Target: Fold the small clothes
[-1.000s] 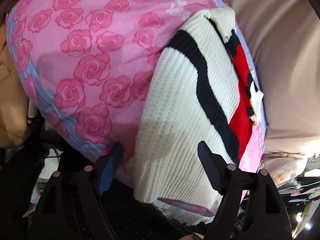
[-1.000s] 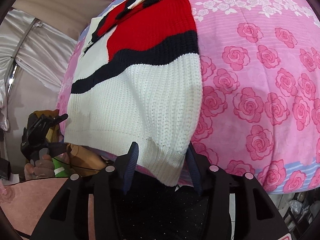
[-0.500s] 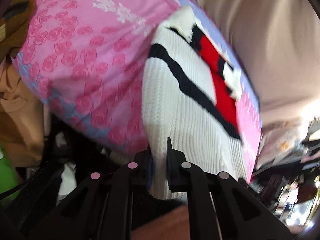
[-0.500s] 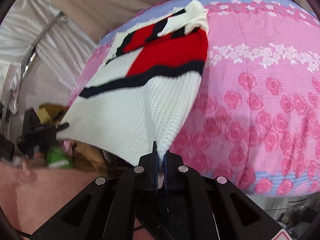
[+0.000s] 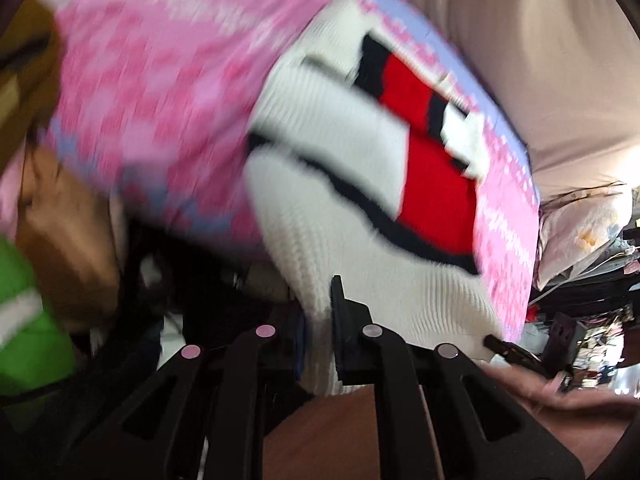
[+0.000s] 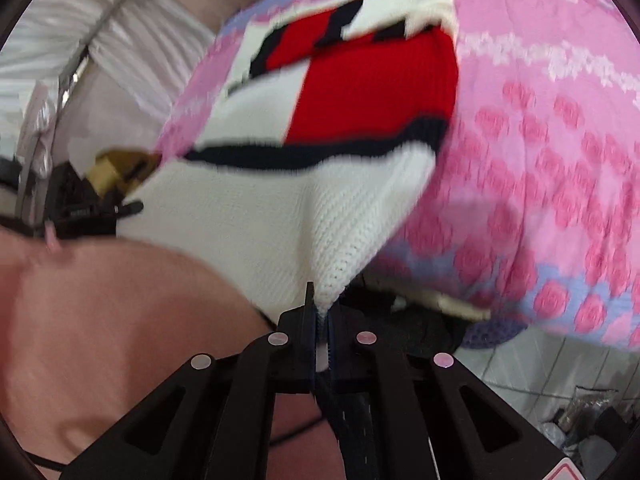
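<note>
below, left gripper (image 5: pixel 318 328) and right gripper (image 6: pixel 322 320) each clenched on the white hem of the sweater (image 6: pixel 280 208), lying on the pink rose-print sheet (image 6: pixel 540 160).

White ribbed-knit sweater (image 5: pixel 360 216), crossed by a thin navy stripe, with a red block above it and short navy bars among white patches toward the far end; same colours on the sweater (image 6: pixel 320 208) in the right wrist view. Pink bedspread (image 5: pixel 160 100) printed with deeper pink roses, pale lilac-blue band along the near and far edges, row of small white flowers near the far edge (image 6: pixel 560 128). Black left gripper (image 5: pixel 320 320) and black right gripper (image 6: pixel 320 320), each with pale pink round studs. Beige wall (image 5: pixel 540 60). Bright green cloth (image 5: pixel 28 312) with a white stripe beside the bed's near left corner.
</note>
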### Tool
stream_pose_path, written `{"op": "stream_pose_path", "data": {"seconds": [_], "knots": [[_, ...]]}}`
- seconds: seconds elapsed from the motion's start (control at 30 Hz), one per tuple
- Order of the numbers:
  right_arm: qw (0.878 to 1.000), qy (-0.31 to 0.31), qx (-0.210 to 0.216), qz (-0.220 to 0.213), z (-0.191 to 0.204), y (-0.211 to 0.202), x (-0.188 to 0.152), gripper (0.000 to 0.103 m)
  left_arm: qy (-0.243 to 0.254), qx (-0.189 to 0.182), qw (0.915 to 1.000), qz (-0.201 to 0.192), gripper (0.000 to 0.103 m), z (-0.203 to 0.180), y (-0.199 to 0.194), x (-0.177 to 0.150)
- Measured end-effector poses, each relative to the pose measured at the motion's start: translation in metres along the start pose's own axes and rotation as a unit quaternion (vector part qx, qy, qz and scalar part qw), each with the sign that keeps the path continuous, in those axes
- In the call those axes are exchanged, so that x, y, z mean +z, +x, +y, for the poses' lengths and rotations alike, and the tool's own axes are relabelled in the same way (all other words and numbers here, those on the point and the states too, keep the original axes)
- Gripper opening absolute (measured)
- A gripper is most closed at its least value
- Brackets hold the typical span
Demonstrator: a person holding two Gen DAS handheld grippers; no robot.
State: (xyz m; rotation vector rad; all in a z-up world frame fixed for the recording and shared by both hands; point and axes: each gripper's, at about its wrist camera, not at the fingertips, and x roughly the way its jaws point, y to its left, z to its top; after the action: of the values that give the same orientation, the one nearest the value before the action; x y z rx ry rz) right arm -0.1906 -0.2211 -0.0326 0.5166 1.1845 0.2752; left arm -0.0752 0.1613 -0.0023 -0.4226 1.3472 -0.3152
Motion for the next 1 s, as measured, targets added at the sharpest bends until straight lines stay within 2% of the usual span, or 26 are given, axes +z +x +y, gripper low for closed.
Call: {"op": "stream_pose_path", "data": {"seconds": [0.17,0.23,0.33,0.47,0.53,0.57,0.63,0.7,0.77,0.8,0.83,0.87,0.9,1.0], "knots": [[0.991,0.036,0.009,-0.130,-0.018,-0.021,0.081,0.004,0.037,-0.005,0.9956,-0.086,0.010,-0.033,0.003,0.074],[0.985,0.042,0.008,-0.166,-0.024,-0.022,0.118,0.004,0.064,0.004,0.9894,-0.131,0.010,-0.055,0.008,0.113],[0.978,0.051,-0.007,-0.202,-0.030,-0.011,0.178,0.004,0.085,0.029,0.9807,-0.174,0.010,-0.076,0.022,0.161],[0.968,0.115,-0.016,-0.224,-0.055,0.020,0.246,0.005,0.071,0.063,0.9774,-0.188,0.010,-0.095,0.066,0.237],[0.960,0.156,-0.025,-0.231,-0.072,0.041,0.272,0.013,0.070,0.098,0.9742,-0.191,0.013,-0.102,0.096,0.269],[0.956,0.173,-0.038,-0.235,-0.079,0.050,0.284,0.013,0.072,0.125,0.9720,-0.186,0.014,-0.106,0.116,0.284],[0.948,0.194,-0.064,-0.242,-0.085,0.053,0.295,0.014,0.060,0.151,0.9728,-0.165,0.016,-0.104,0.137,0.299],[0.943,0.201,-0.054,-0.260,-0.083,0.046,0.293,0.016,0.038,0.156,0.9771,-0.140,0.016,-0.097,0.144,0.306],[0.944,0.178,-0.063,-0.270,-0.074,0.037,0.285,0.033,0.034,0.136,0.9783,-0.153,0.021,-0.091,0.127,0.301],[0.947,0.155,-0.079,-0.270,-0.066,0.034,0.277,0.044,0.039,0.137,0.9764,-0.163,0.033,-0.090,0.119,0.297],[0.950,0.134,-0.096,-0.266,-0.060,0.035,0.270,0.050,0.047,0.140,0.9729,-0.178,0.040,-0.089,0.110,0.292],[0.954,0.110,-0.115,-0.254,-0.054,0.040,0.263,0.052,0.053,0.143,0.9691,-0.194,0.055,-0.086,0.101,0.286],[0.958,0.094,-0.127,-0.239,-0.053,0.048,0.262,0.053,0.058,0.143,0.9651,-0.212,0.066,-0.080,0.093,0.279],[0.966,0.046,-0.170,-0.190,-0.048,0.077,0.267,0.053,0.063,0.133,0.9688,-0.200,0.066,-0.073,0.097,0.272]]}}
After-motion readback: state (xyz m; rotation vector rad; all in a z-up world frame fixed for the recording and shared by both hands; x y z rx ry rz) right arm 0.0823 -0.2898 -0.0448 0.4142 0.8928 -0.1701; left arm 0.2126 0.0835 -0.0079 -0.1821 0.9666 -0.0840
